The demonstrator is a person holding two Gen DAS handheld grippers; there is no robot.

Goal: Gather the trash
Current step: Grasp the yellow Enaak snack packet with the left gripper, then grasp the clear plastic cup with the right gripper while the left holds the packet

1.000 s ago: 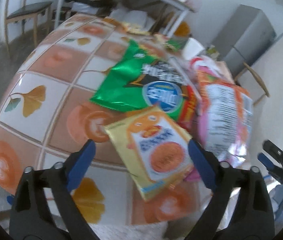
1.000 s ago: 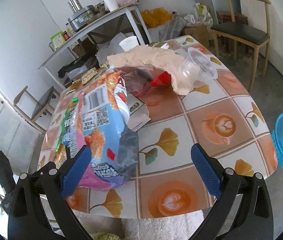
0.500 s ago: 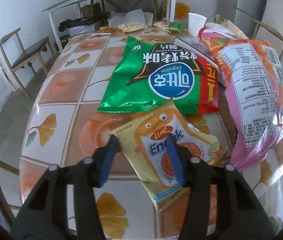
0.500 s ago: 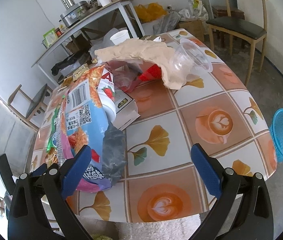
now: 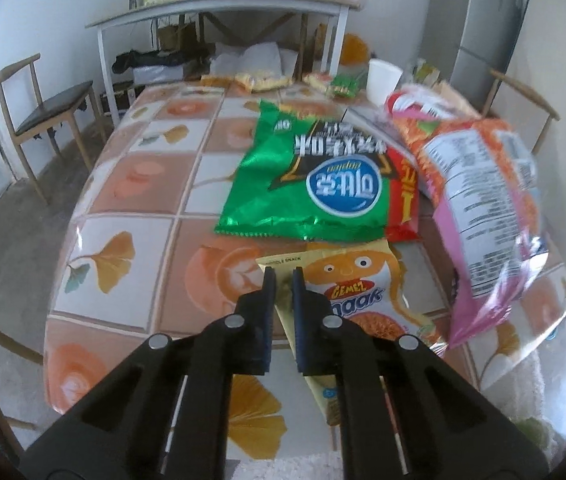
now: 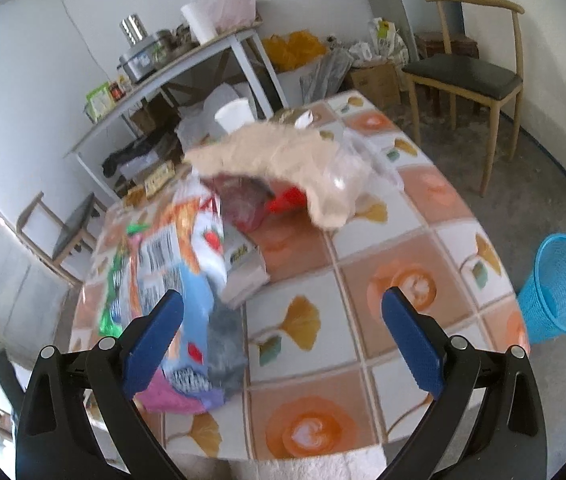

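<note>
I am working at the near edge of the counter [image 5: 131, 184], a rounded top with a glossy cloth of orange, white and ginkgo-leaf squares; its left half is lying bare, while bags are crowding the right half. My left tongs [image 5: 281, 280] have just been closing and are now pinching the near left corner of the yellow snack packet [image 5: 367, 292], a flat, crinkled foil pouch with a cartoon face, lying at the near edge. Just behind it the green chip bag [image 5: 315, 176] is lying flat and shiny, and to its right the large orange-and-pink bag [image 5: 483, 184] is puffing up, reaching past the packet's right side. My right tongs [image 6: 283, 336] are standing spread wide over the counter's near edge, nothing between the blue pads; the large bag is sitting by the left pad, though I cannot tell whether they are touching. Beyond it a beige crumpled cloth [image 6: 283, 156] is draping over a clear plastic cup [image 6: 347, 176]. On the floor to the right, beside the counter, a blue mesh basket [image 6: 563, 284] is standing upright; what it is holding I cannot tell. A wooden chair [image 6: 471, 68] is standing farther back.
</note>
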